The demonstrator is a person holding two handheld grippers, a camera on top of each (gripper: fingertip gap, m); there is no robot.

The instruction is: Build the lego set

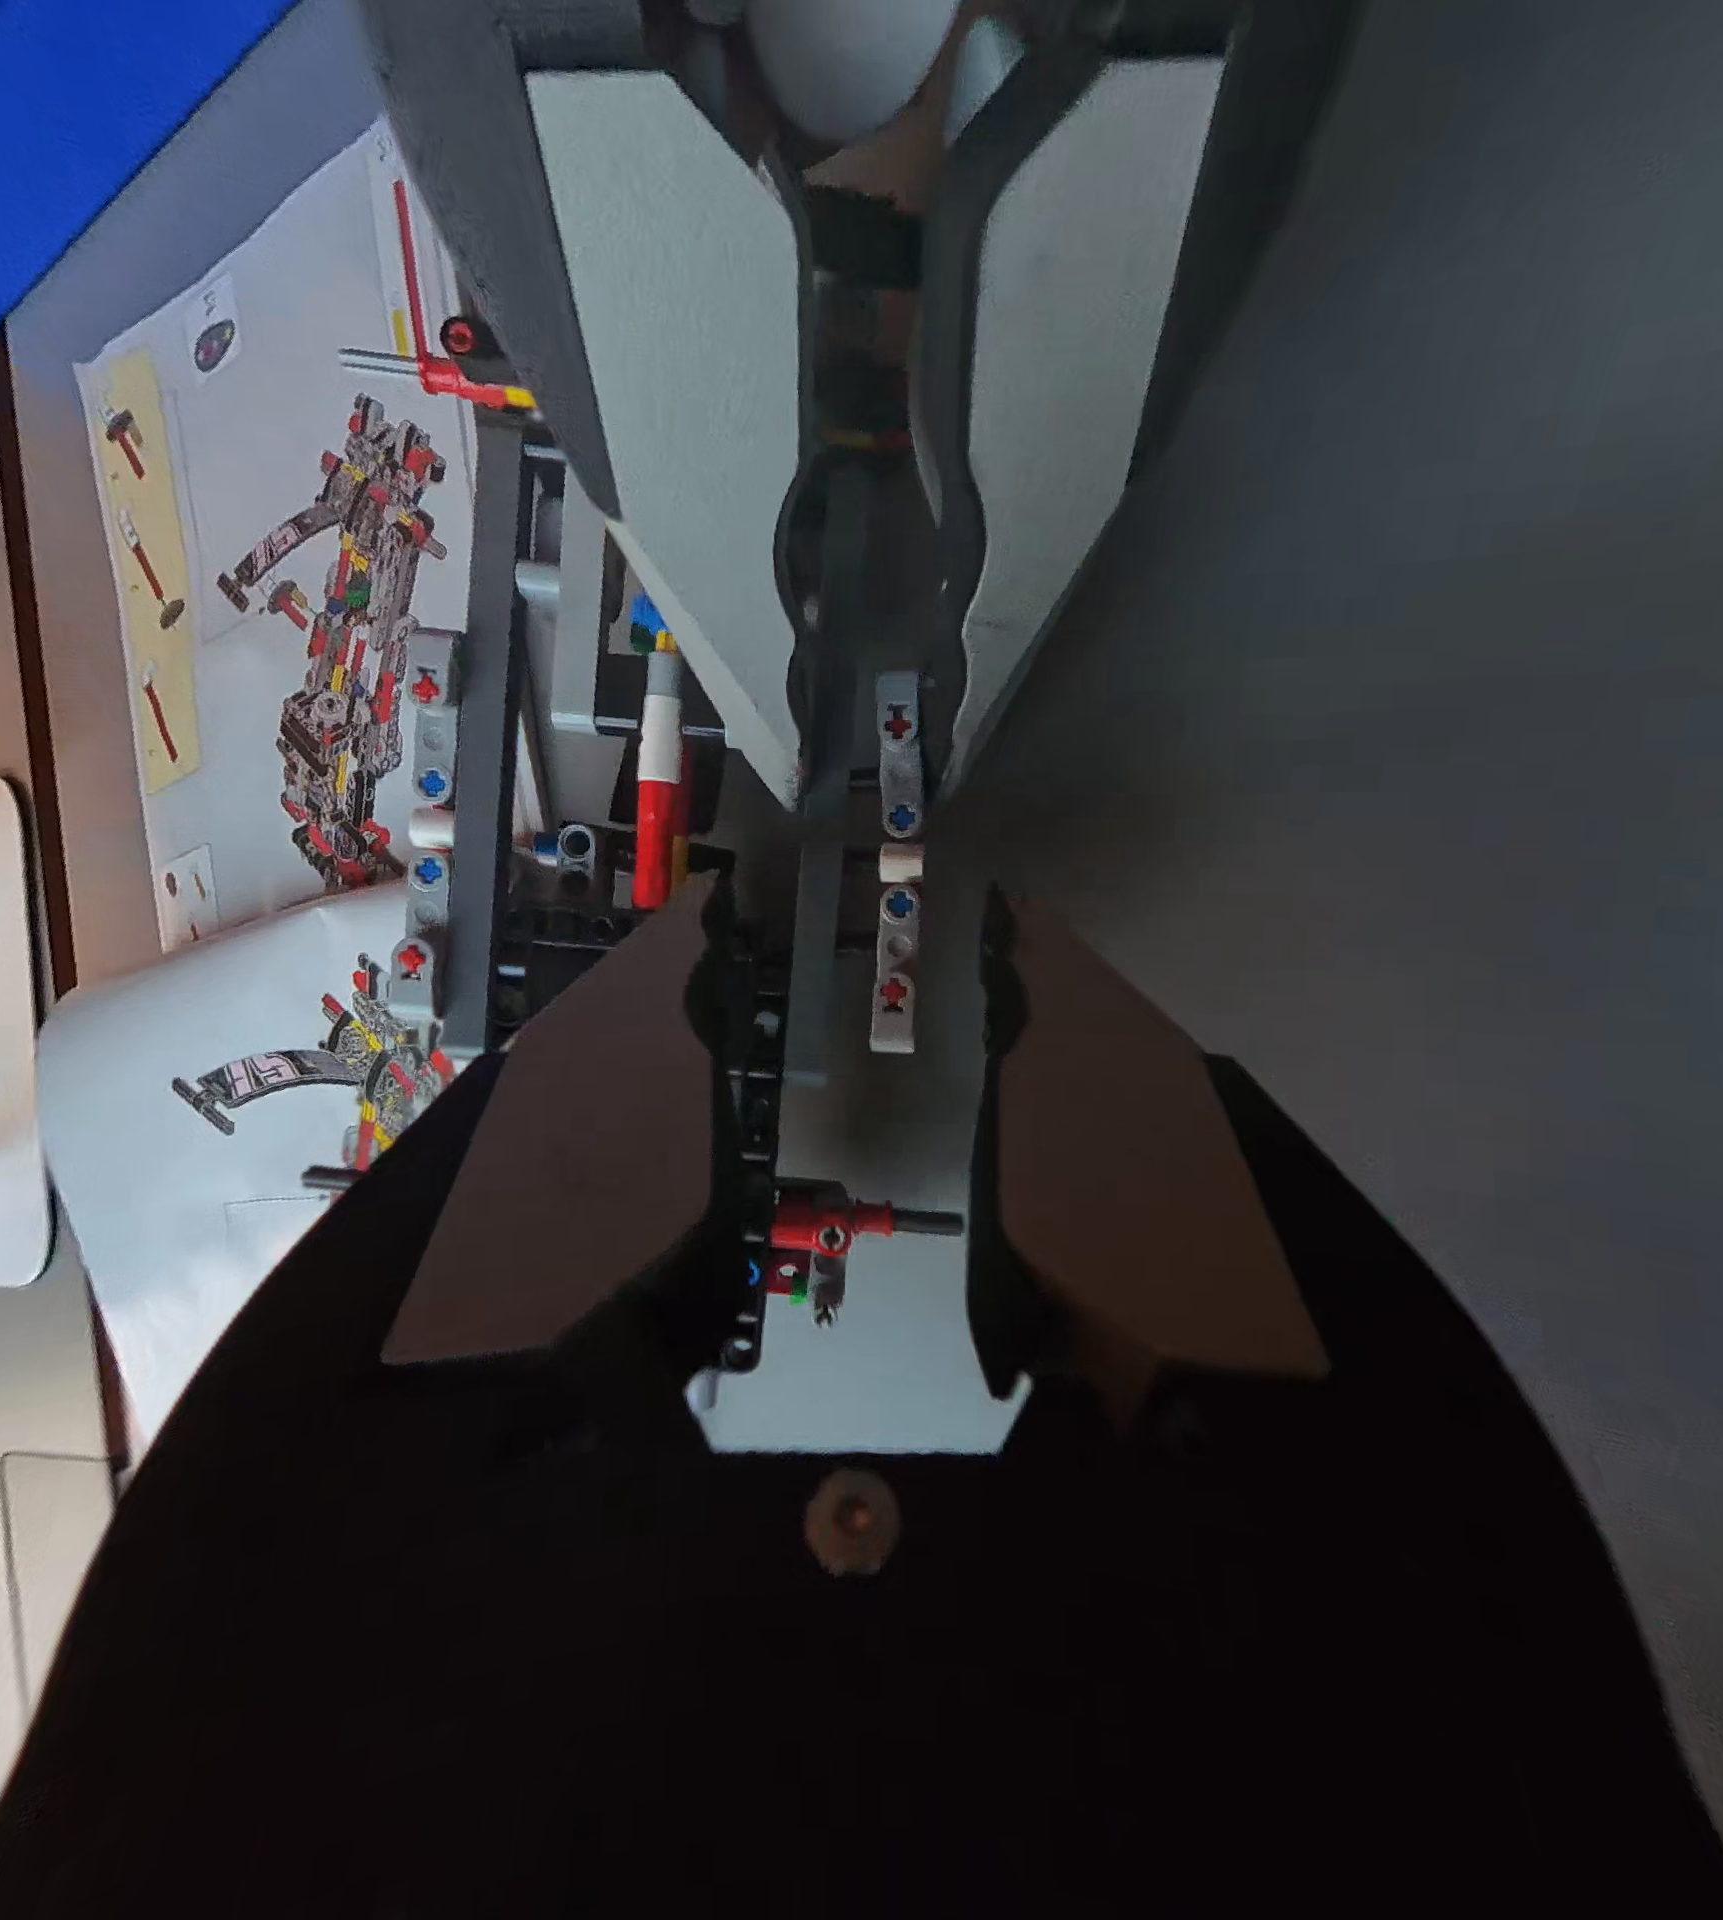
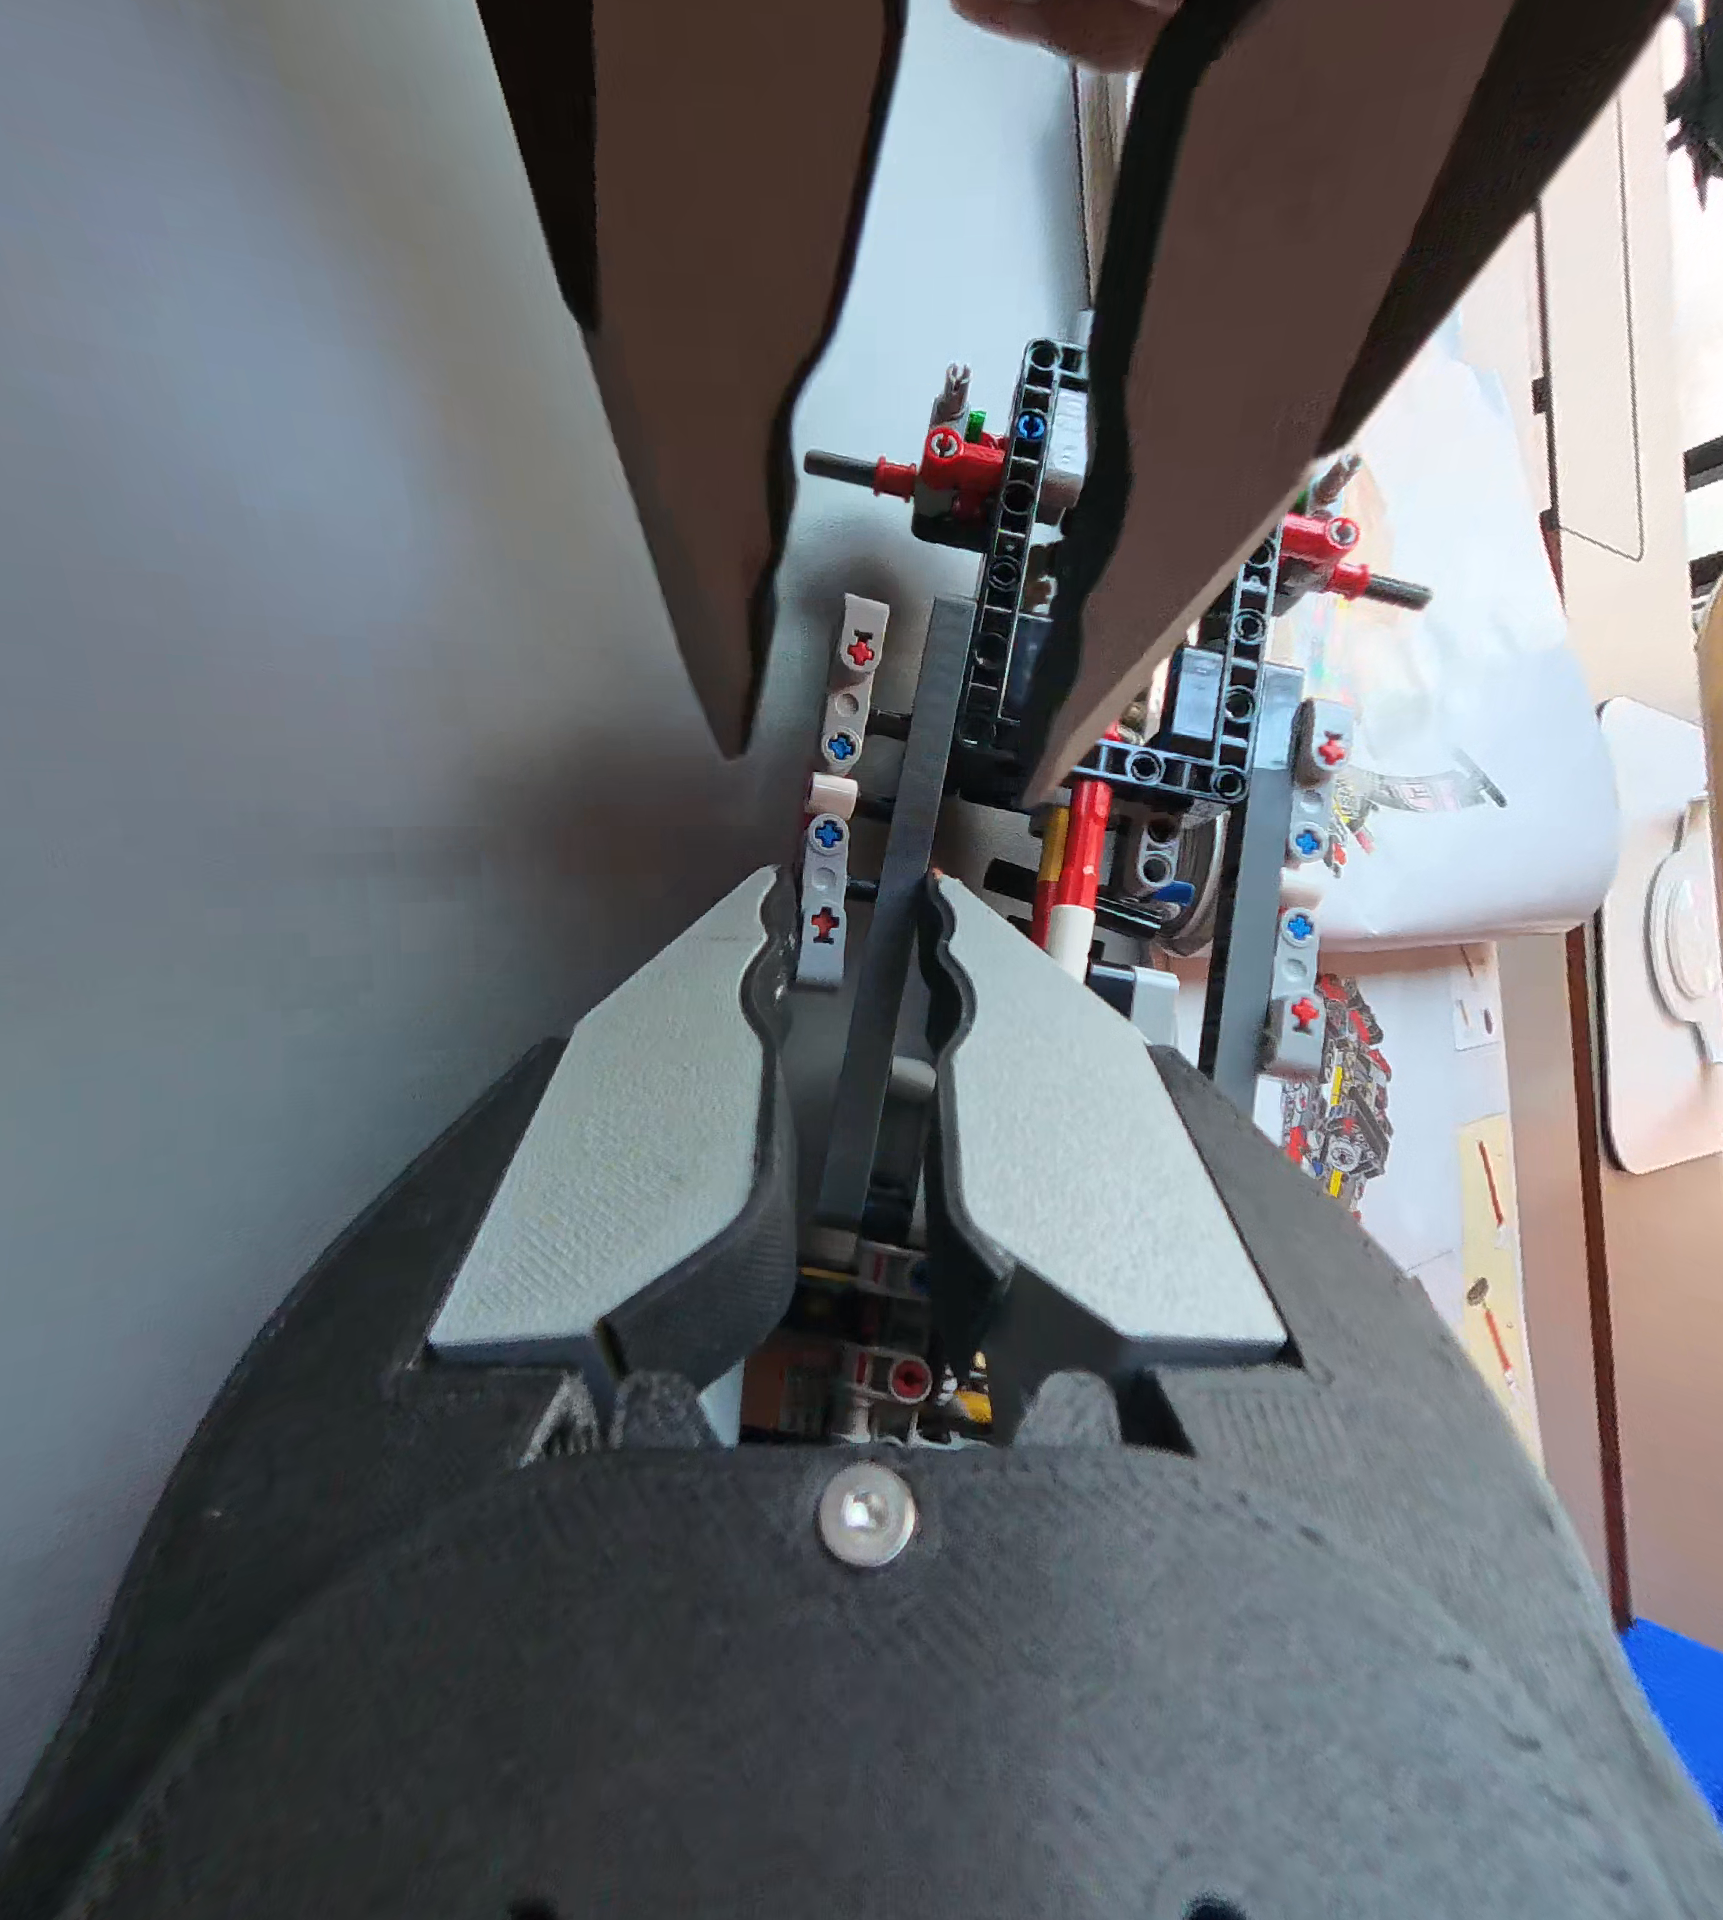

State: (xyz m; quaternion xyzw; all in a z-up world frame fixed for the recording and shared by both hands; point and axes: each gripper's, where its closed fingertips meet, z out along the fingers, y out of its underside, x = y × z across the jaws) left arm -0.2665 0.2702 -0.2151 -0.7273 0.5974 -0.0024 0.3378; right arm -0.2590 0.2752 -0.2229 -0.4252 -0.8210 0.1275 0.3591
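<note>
Grey model: one brick-built frame (image 2: 924,727) of dark grey beams, held between both grippers.
Right gripper (image 2: 862,899): clamped on the frame's dark grey beam.
Left gripper (image 1: 852,914): fingers apart, straddling the frame's opposite end.
Thin grey liftarms: four, two per side.
Instruction sheets: two, left of the left gripper (image 1: 244,582).

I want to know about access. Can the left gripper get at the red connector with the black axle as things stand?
Probably yes. The left gripper is open, and the red connector already lies between its fingers, with nothing between them. The right gripper holds the model farther along.
</note>
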